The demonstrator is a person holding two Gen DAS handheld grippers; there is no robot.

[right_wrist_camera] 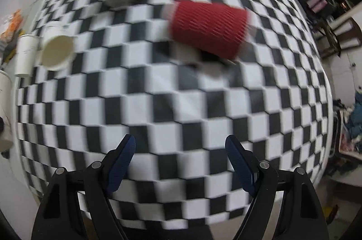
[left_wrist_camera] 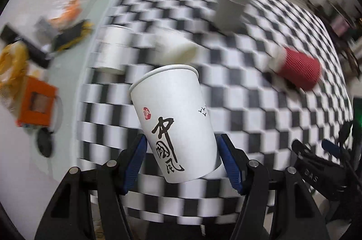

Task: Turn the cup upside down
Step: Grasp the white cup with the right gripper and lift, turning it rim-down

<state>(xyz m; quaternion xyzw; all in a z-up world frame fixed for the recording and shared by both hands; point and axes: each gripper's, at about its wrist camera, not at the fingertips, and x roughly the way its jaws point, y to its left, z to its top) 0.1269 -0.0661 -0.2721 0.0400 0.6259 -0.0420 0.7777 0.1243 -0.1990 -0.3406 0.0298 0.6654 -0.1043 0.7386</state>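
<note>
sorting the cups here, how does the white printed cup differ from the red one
The white cup is smooth with black writing; the red cup is ribbed and plain. The white cup is gripped between the left gripper's jaws, rim away from the camera; the red cup lies on its side on the checkered cloth, untouched. Both are tapered cups.

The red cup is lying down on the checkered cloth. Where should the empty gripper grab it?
Probably across the ribbed middle of the red cup. It lies on its side, long axis running left to right in the right wrist view, so the open right gripper could come down from above with one finger on the near wall and one on the far wall. The ridges should help against slipping.
</note>
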